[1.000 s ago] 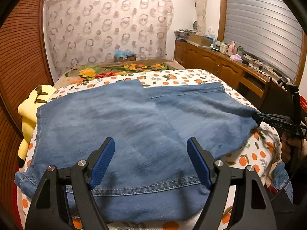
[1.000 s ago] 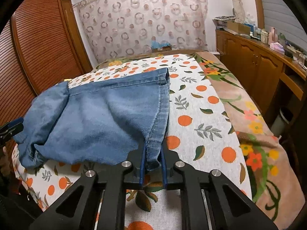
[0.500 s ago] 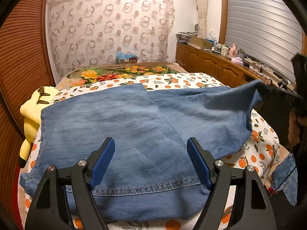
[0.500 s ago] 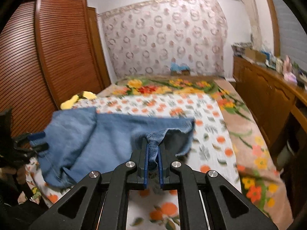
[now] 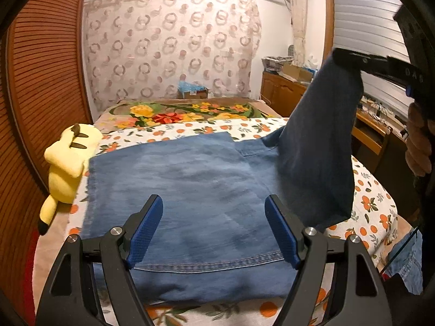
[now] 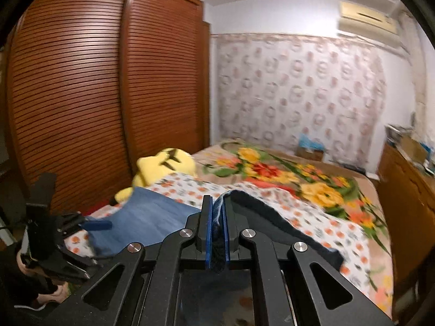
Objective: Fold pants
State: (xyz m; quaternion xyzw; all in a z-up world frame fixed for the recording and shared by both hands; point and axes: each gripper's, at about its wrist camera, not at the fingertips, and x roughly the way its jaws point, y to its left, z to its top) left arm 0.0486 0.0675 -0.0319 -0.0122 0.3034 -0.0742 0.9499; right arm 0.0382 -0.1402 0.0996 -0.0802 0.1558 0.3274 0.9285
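Observation:
Blue denim pants lie spread on the bed's orange-print sheet. My left gripper hovers open over the near hem, its blue pads apart with nothing between them. My right gripper is shut on the pants' right edge, which it holds lifted well above the bed. In the left wrist view that raised flap hangs from the right gripper at the upper right. From the right wrist view the left gripper shows at the lower left over the flat denim.
A yellow plush toy lies at the bed's left edge beside a slatted wooden wardrobe. A floral blanket covers the far half of the bed. Wooden cabinets with clutter line the right wall. More denim hangs at the lower right.
My right gripper has risen and swung inward, carrying the right edge of the pants up off the bed. My left gripper stays open over the near hem, drifting only slightly.

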